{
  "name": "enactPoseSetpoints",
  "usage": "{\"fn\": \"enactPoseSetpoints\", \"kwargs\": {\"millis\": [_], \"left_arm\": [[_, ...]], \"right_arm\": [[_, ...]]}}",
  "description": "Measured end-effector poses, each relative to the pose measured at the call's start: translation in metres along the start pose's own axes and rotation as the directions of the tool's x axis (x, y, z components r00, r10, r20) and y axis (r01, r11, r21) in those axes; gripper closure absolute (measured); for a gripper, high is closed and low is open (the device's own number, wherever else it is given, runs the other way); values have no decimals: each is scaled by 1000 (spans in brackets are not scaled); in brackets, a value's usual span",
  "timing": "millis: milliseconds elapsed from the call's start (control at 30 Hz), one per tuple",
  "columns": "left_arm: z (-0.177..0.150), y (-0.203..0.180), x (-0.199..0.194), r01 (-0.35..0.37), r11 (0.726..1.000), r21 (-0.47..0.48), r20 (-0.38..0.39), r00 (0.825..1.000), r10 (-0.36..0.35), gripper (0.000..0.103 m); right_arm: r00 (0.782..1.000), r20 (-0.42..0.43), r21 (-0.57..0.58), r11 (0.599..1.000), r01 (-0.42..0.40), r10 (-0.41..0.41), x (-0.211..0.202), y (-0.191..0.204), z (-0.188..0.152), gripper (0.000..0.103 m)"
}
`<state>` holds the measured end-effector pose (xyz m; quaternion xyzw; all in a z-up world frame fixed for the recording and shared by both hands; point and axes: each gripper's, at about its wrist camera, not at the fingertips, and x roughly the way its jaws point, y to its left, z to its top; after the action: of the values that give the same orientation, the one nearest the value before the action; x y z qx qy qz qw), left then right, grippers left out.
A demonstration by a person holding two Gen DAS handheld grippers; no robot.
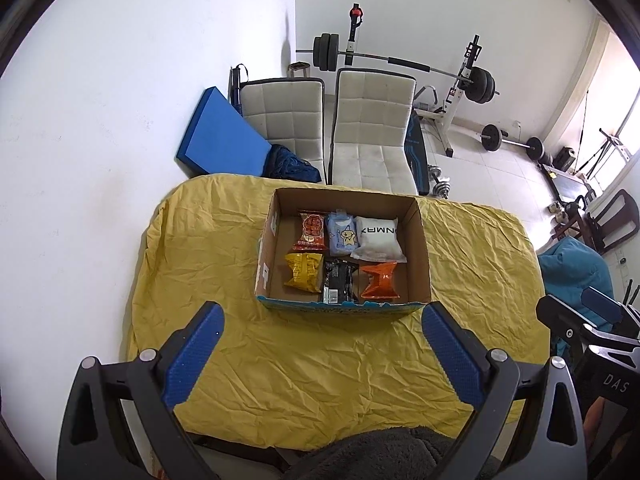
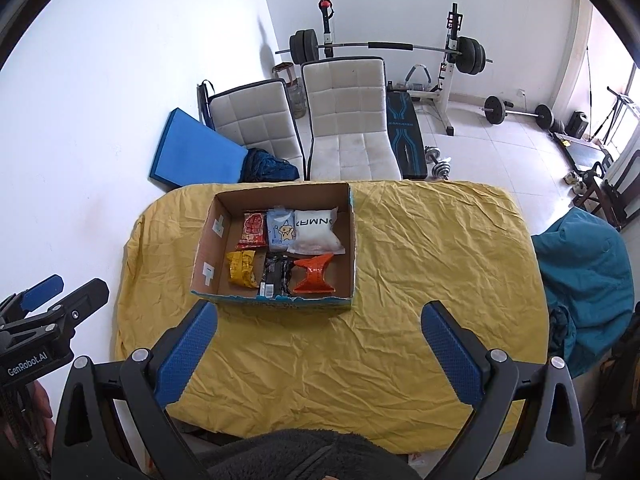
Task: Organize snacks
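An open cardboard box point(image 1: 420, 248) point(image 2: 352, 240) sits on the yellow-covered table point(image 1: 320, 368) point(image 2: 420, 280). Inside lie a red packet point(image 1: 311, 231) point(image 2: 253, 230), a light blue packet point(image 1: 342, 234) point(image 2: 282, 232) and a white pouch point(image 1: 378, 238) point(image 2: 318, 230) at the back. A yellow packet point(image 1: 303, 271) point(image 2: 242, 266), a black packet point(image 1: 339, 282) point(image 2: 276, 276) and an orange packet point(image 1: 380, 280) point(image 2: 314, 274) lie in front. My left gripper point(image 1: 323, 354) and right gripper point(image 2: 320, 354) hang open above the near cloth, both empty.
Two white padded chairs point(image 1: 372, 136) point(image 2: 348, 120) stand beyond the table. A blue mat point(image 1: 218, 136) leans on the left wall. A barbell bench point(image 1: 460, 80) and dumbbells are at the back. A teal beanbag point(image 2: 580, 280) sits right. Dark fleece point(image 2: 300, 456) lies below.
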<state>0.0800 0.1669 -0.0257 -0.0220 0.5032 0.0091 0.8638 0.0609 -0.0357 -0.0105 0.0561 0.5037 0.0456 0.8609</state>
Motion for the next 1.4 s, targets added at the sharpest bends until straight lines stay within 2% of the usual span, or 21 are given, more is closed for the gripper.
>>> {"fn": "enactPoseSetpoints", "kwargs": {"millis": [433, 1400], "left_arm": [[-6, -4, 1, 21, 1000, 1, -4, 1000, -21, 2], [-2, -8, -3, 47, 999, -8, 7, 999, -47, 2]], "right_arm": [[999, 17, 24, 999, 35, -35, -4, -9, -3, 0], [997, 55, 57, 997, 49, -52, -12, -14, -1, 0]]}}
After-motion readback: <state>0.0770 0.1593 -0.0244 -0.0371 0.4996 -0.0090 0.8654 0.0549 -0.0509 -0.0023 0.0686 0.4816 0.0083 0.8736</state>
